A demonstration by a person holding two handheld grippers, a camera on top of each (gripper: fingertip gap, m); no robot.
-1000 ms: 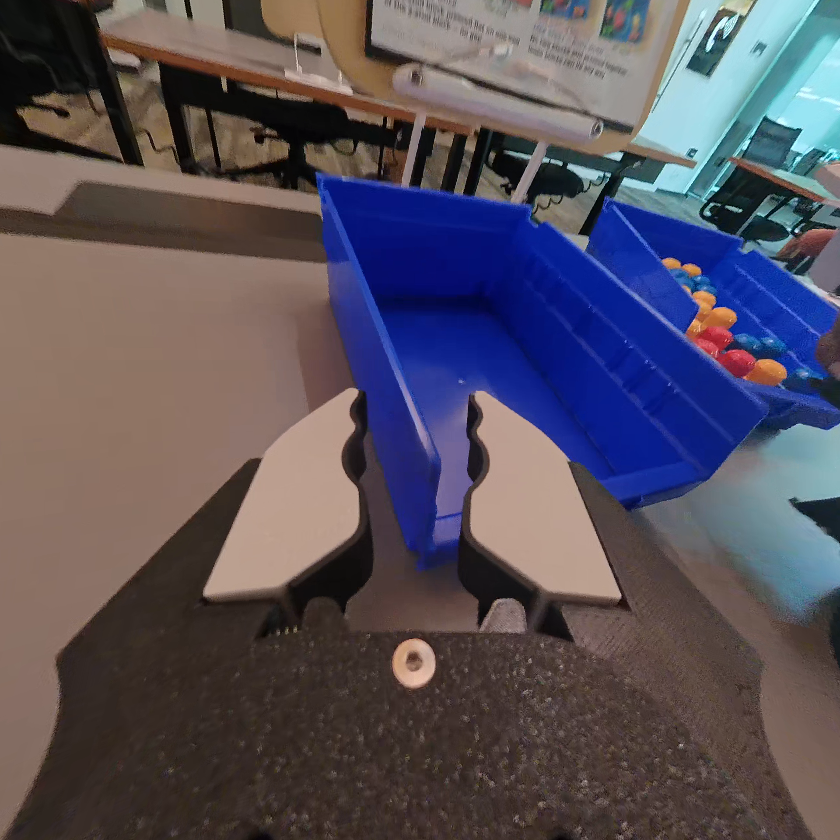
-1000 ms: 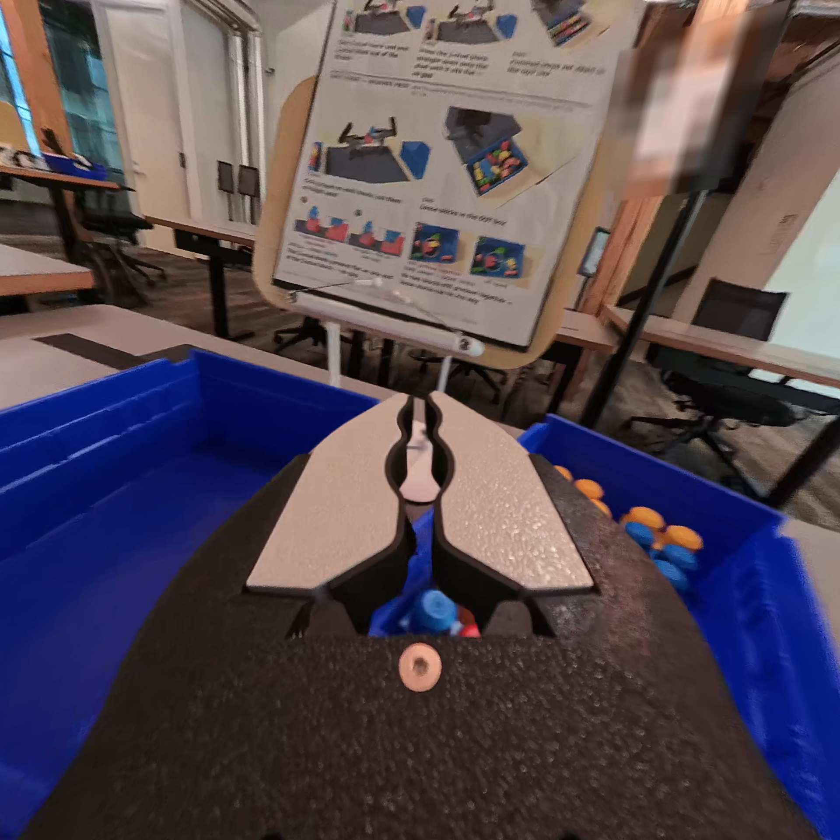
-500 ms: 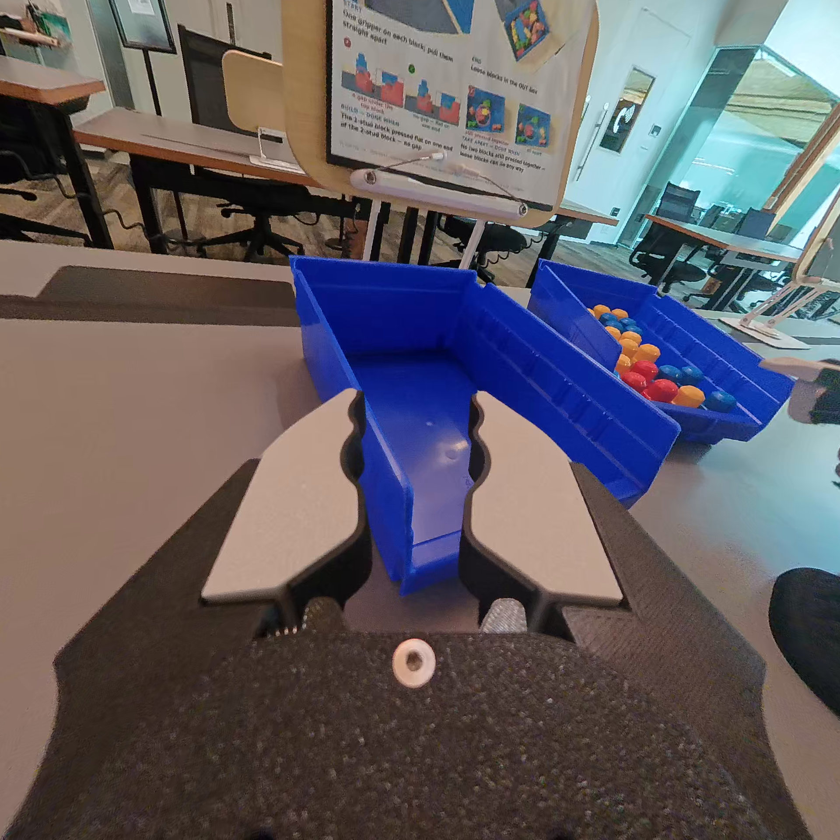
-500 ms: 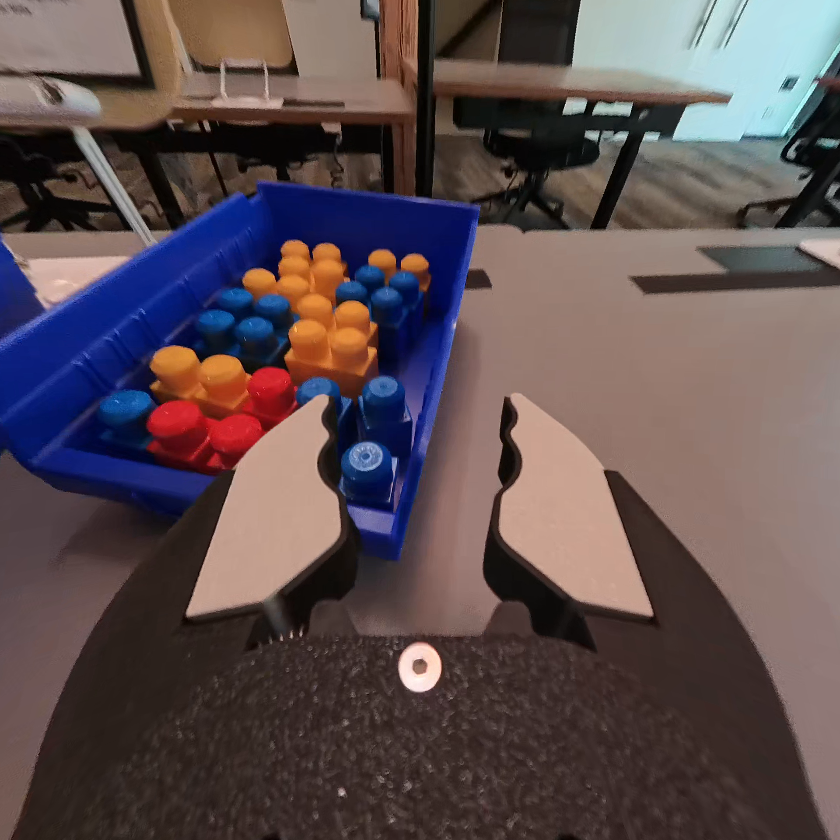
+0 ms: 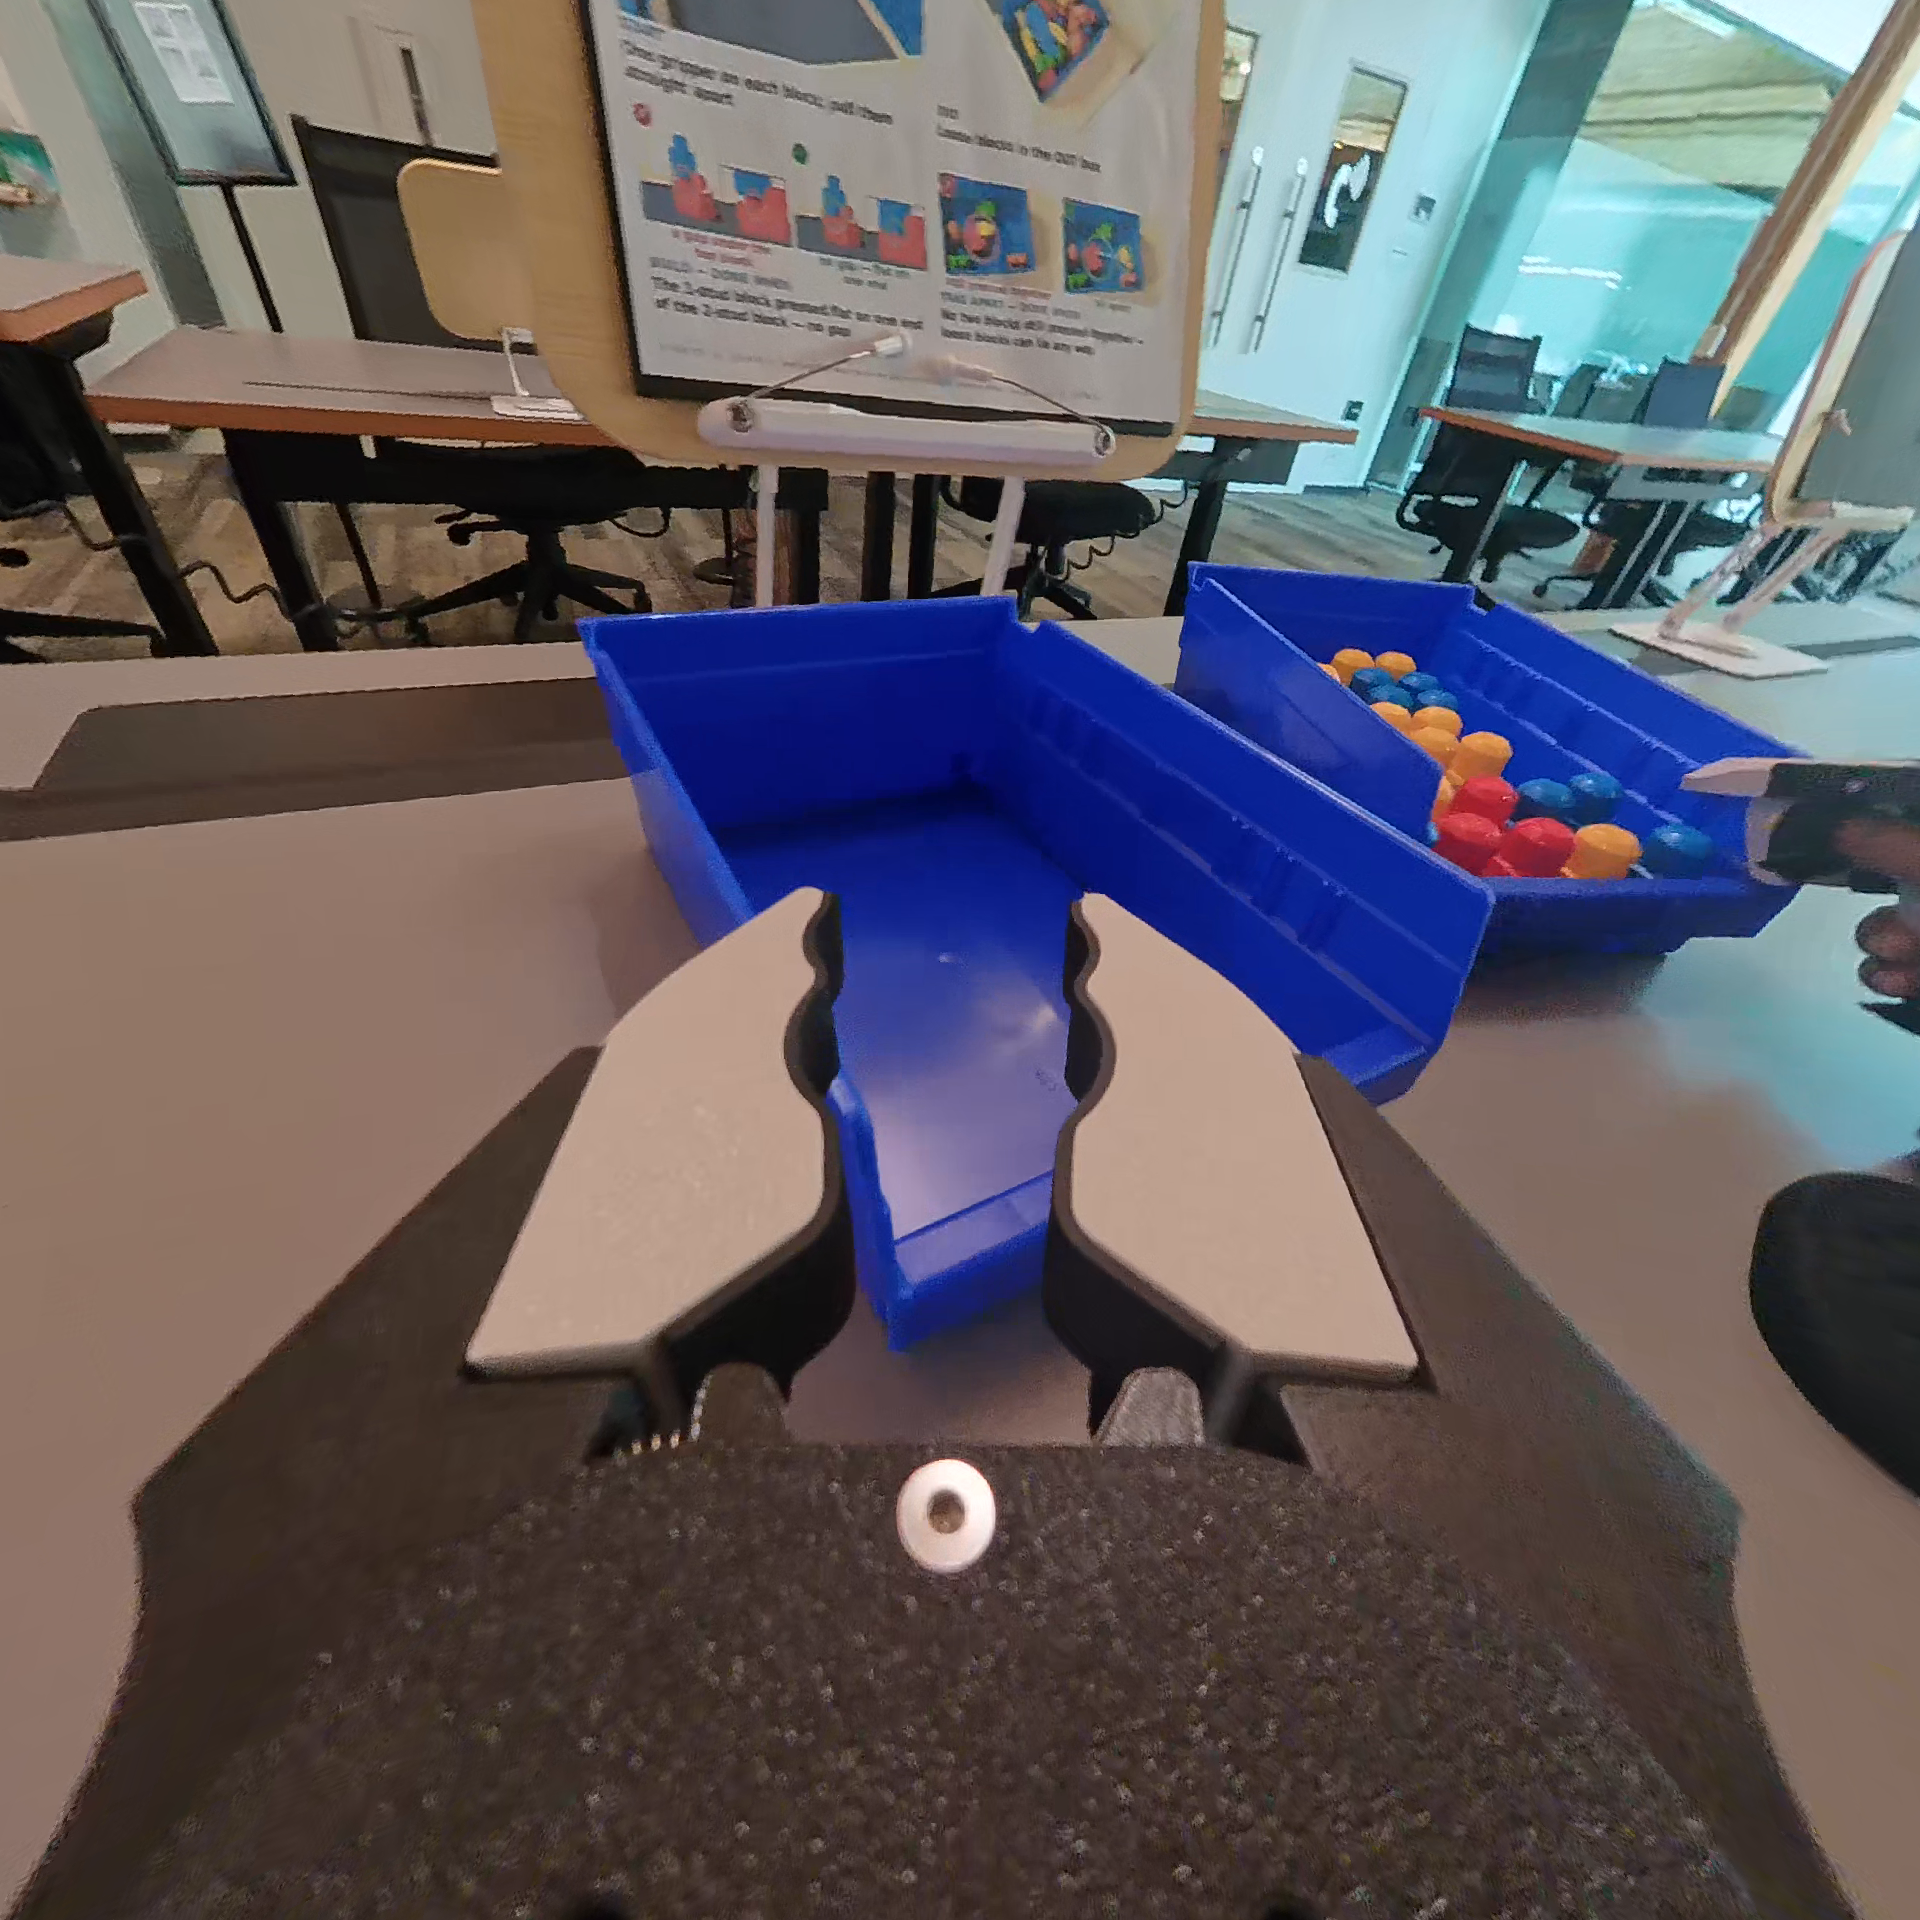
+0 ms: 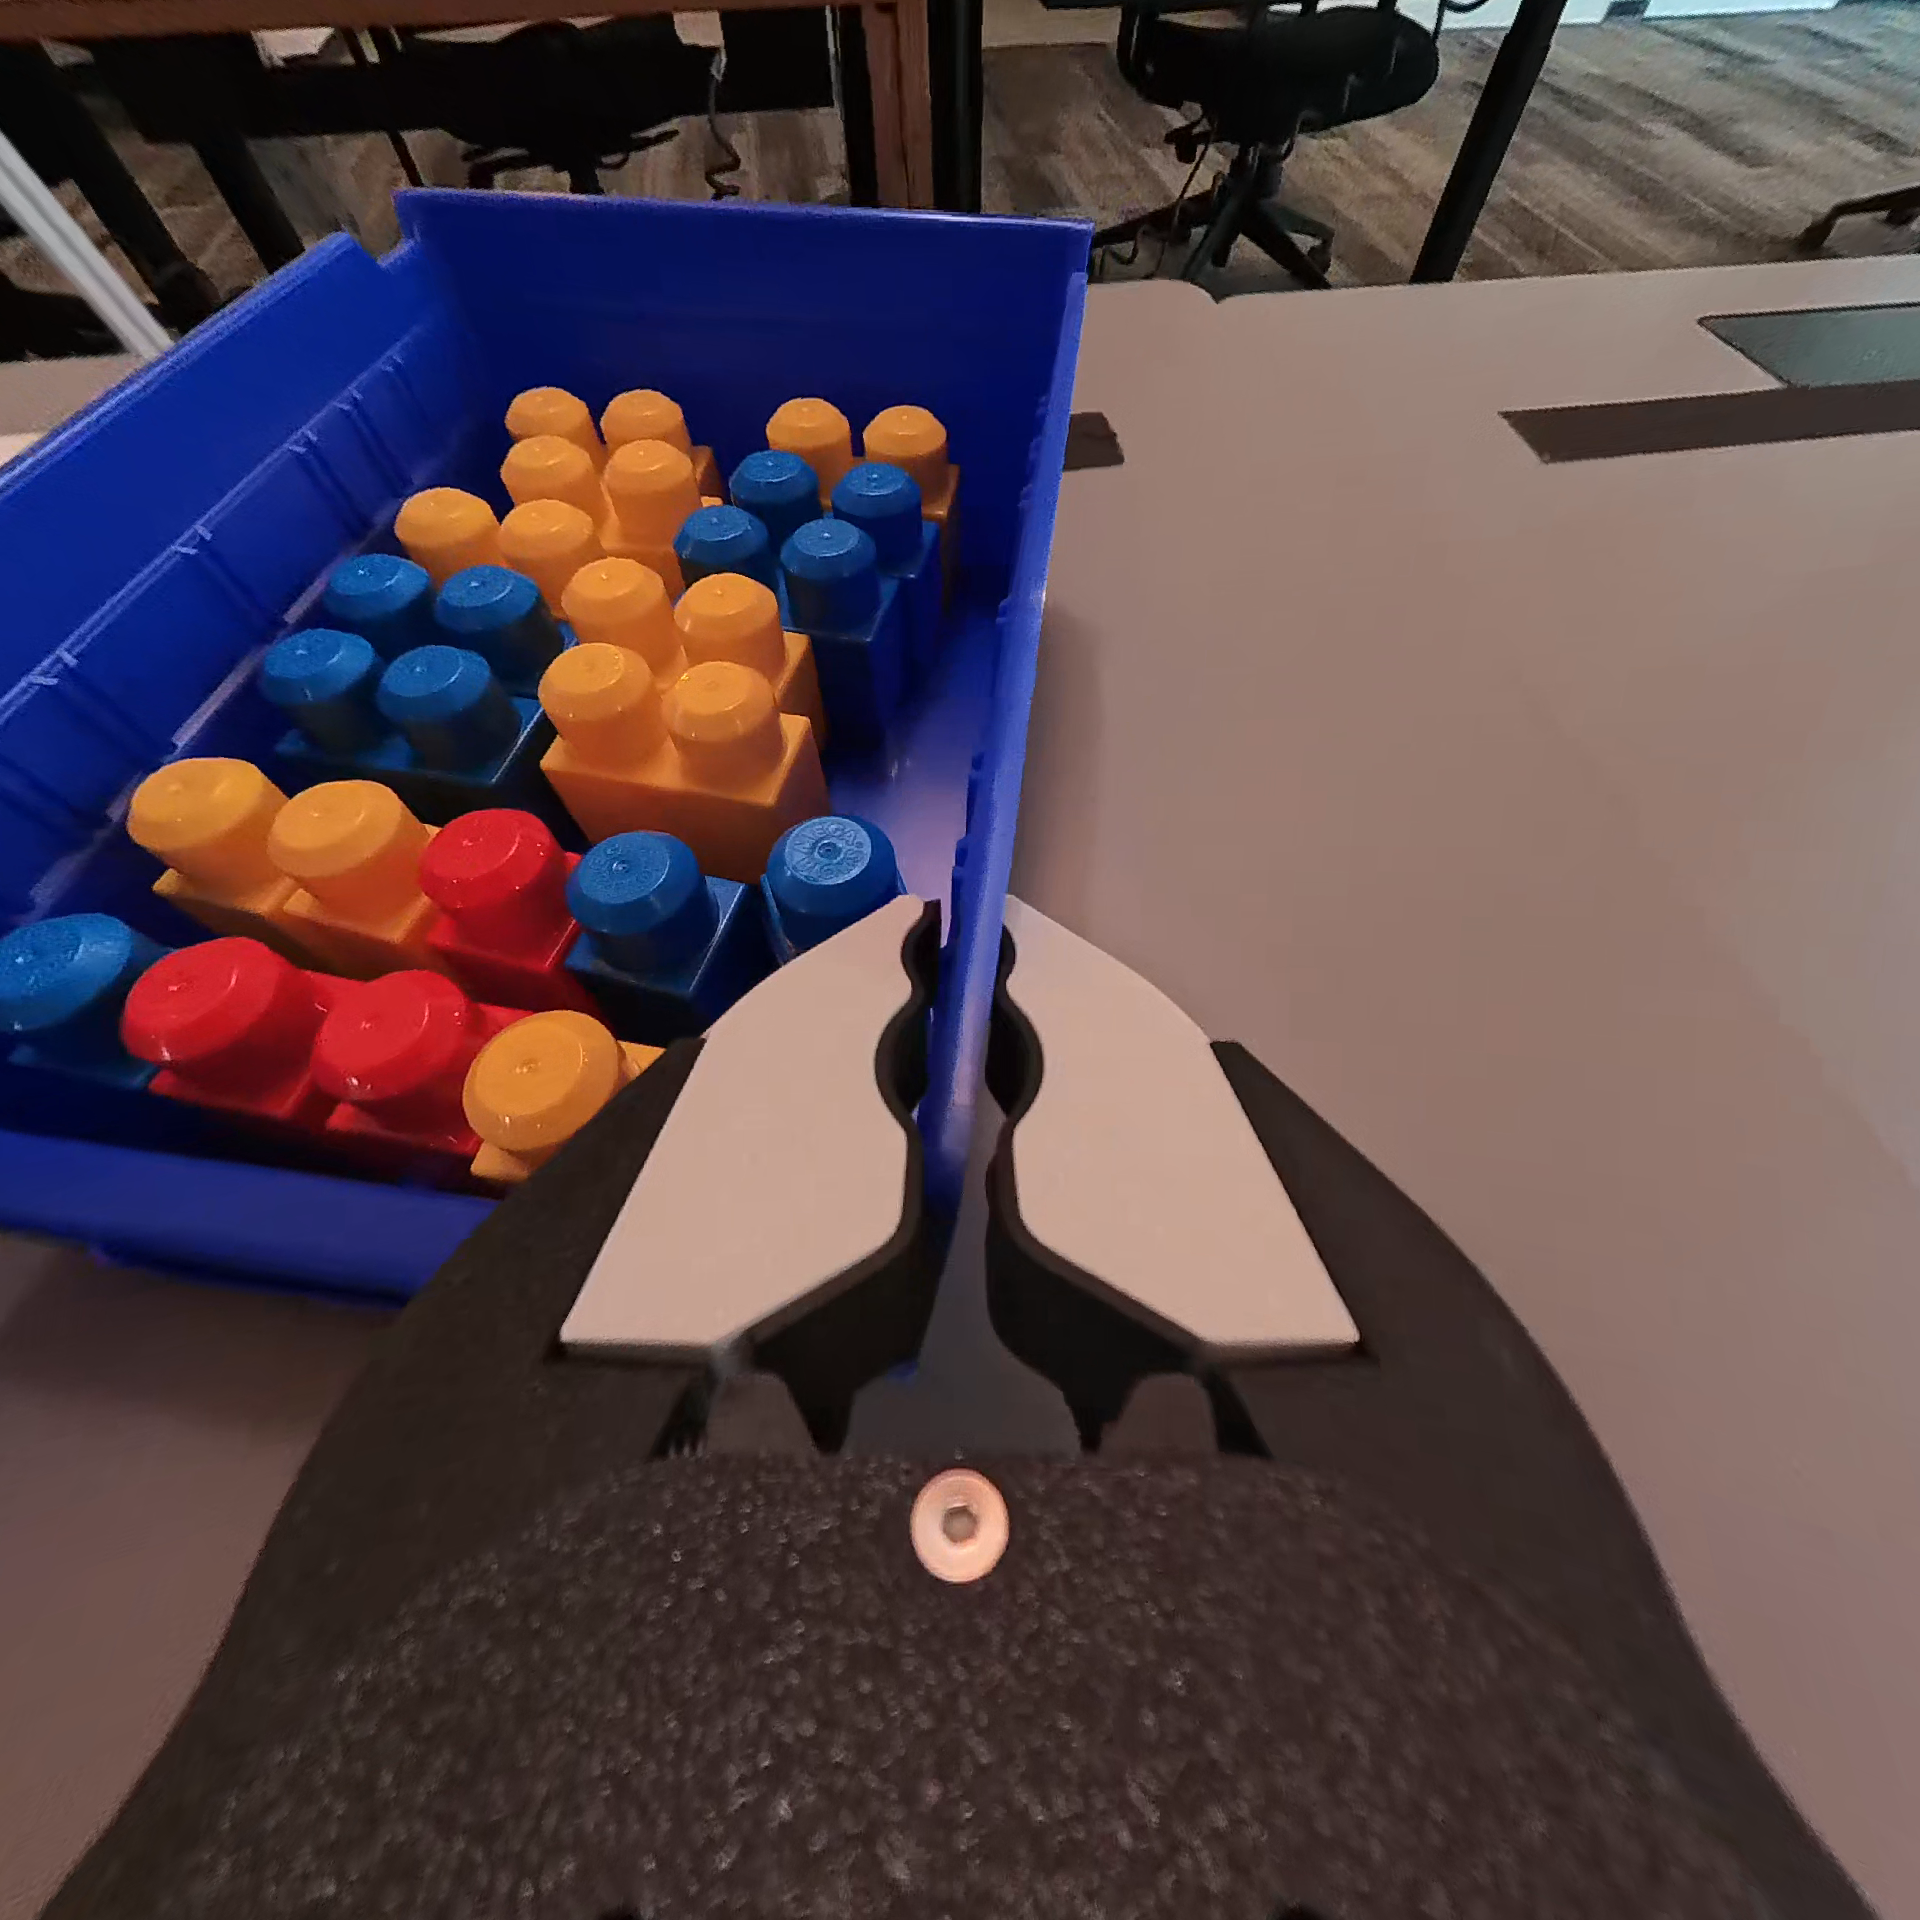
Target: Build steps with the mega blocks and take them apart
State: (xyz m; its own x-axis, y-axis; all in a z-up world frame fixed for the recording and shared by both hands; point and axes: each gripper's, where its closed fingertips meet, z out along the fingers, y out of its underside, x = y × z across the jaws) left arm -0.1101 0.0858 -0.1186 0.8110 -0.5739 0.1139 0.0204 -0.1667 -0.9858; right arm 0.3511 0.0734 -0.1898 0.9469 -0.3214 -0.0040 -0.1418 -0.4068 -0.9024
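Observation:
Several orange, blue and red mega blocks (image 6: 675,769) stand in a blue bin (image 6: 727,281) on the grey table. My right gripper (image 6: 966,914) is shut on this bin's right wall near its front corner. In the left wrist view the same bin (image 5: 1299,686) with its blocks (image 5: 1496,800) is at the far right, and the right gripper (image 5: 1766,821) shows at its near end. An empty blue bin (image 5: 831,707) lies ahead of my left gripper (image 5: 948,914). That gripper is open, and the empty bin's near left wall runs between its fingers without touching them.
An instruction board on a white stand (image 5: 894,208) rises behind the bins. Dark tape strips (image 6: 1714,416) mark the grey table (image 6: 1455,727) at the right, and a dark strip (image 5: 312,748) at the left. A dark sleeve (image 5: 1849,1299) is at the right edge. Desks and chairs stand beyond. Left tips to right tips: about 45 cm.
My right gripper swung from facing the board down to the block bin, opened, then shut on its right wall. My left gripper drew back a little and stayed open.

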